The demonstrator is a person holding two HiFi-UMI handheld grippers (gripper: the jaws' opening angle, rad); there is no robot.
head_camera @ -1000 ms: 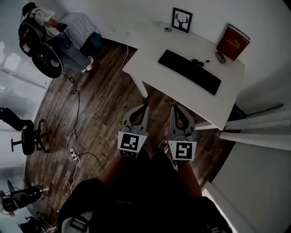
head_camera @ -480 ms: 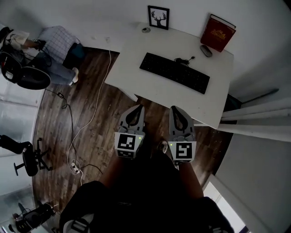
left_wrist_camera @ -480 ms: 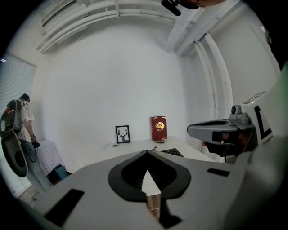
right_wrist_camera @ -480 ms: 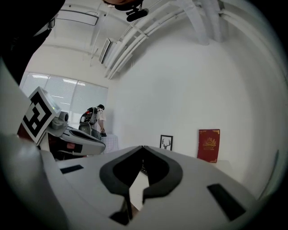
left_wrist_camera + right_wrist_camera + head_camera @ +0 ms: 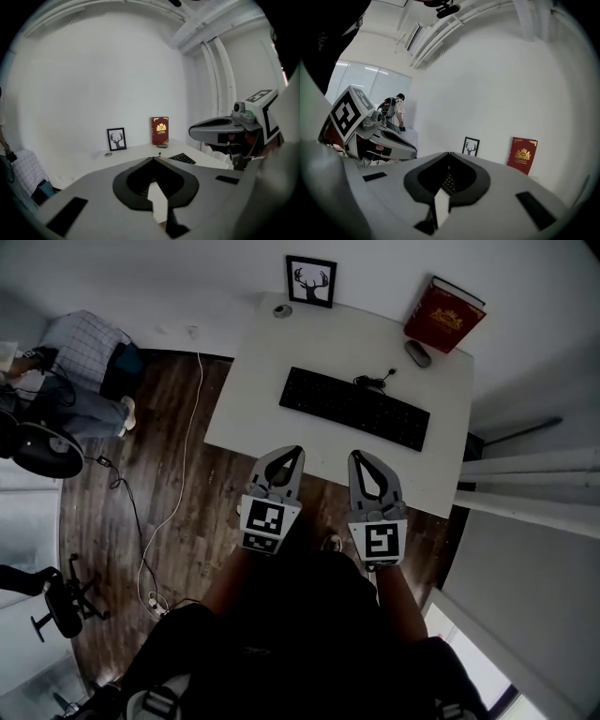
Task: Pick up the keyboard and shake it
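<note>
1. I count one black keyboard (image 5: 354,408).
2. One white desk (image 5: 253,399).
3. One red book (image 5: 445,315).
4. One framed deer picture (image 5: 311,281).
5. One mouse (image 5: 417,353).
6. One small round object (image 5: 281,310), kind unclear to me.
7. Two grippers: left gripper (image 5: 298,452), right gripper (image 5: 357,456).
8. One power strip (image 5: 155,600).

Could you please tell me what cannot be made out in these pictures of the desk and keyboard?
- keyboard: in the right gripper view only a few keys show; the right gripper hides the rest.
- book: head view, cover print too small to read.
- small round object beside the framed picture: head view, too small to identify.
- person: head view, partly cut off by the left edge.
</note>
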